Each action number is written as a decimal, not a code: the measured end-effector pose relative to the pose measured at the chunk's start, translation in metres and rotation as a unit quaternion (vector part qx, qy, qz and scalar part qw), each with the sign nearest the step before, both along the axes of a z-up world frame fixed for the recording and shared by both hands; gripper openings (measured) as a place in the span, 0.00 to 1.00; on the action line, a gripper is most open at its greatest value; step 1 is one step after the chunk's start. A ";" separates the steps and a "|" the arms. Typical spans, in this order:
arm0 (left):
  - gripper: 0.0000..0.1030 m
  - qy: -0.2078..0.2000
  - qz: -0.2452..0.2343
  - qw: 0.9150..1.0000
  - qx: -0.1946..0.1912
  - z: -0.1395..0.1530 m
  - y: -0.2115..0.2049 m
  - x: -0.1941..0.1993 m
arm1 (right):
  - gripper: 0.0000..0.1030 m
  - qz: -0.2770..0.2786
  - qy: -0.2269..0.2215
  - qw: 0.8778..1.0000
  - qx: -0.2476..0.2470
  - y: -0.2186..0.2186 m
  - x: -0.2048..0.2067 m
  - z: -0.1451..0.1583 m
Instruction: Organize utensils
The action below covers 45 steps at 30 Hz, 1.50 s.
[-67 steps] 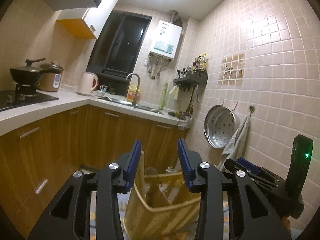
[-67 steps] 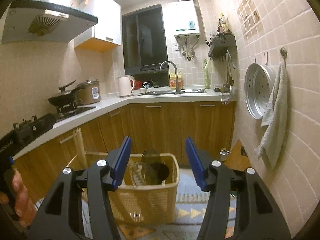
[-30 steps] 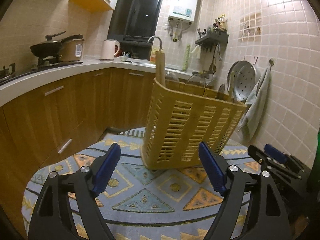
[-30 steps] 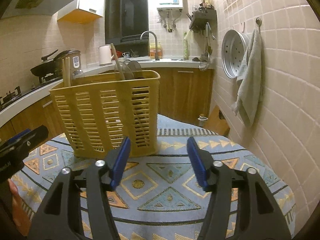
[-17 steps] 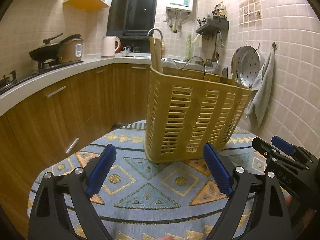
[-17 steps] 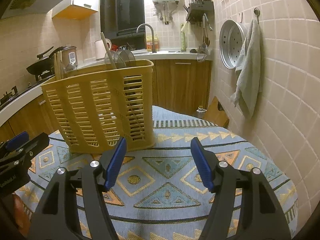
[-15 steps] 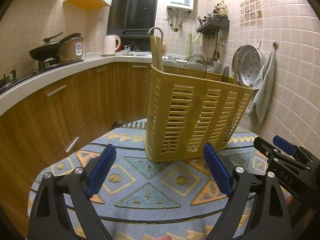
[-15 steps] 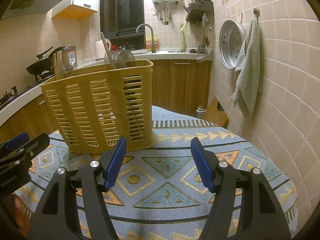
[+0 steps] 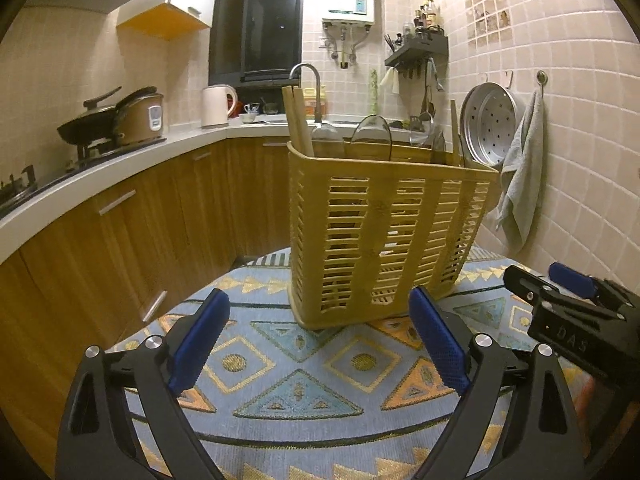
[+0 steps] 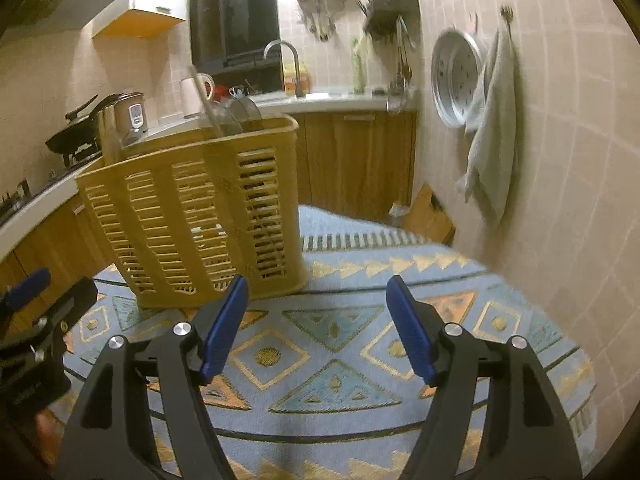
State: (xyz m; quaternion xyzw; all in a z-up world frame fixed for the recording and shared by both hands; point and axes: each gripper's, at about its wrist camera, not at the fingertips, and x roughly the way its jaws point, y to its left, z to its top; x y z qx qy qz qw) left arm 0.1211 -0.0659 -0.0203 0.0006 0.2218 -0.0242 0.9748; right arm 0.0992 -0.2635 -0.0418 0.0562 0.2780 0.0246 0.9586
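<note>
My right gripper [image 10: 312, 320] has swung rightward since half a second ago, blurring its view. Both sets of jaws gape, gripping nothing. The left gripper [image 9: 320, 336] faces the basket [image 9: 384, 236] on the rug [image 9: 304, 376] — utensils [image 9: 370, 136] inside. I'm between picks; next, approach a utensil.

— What's hidden from my left tongs?

— The slatted wall of the yellow basket [image 9: 384, 236] covers most of the utensils; only the tops of the wooden sticks [image 9: 296, 120] and glass lids [image 9: 370, 138] show above the rim.

— And from my right tongs?

— Blurred. The wall shelf [image 10: 390, 12] is a smear, and its contents are perhaps bottles. My other gripper [image 10: 36, 344] is cut by the edge.
</note>
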 end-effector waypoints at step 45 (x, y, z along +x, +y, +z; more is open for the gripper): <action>0.89 0.007 0.005 1.000 -0.013 0.000 0.006 0.002 | 0.68 -0.014 -0.045 0.998 -0.041 0.010 -0.022 0.003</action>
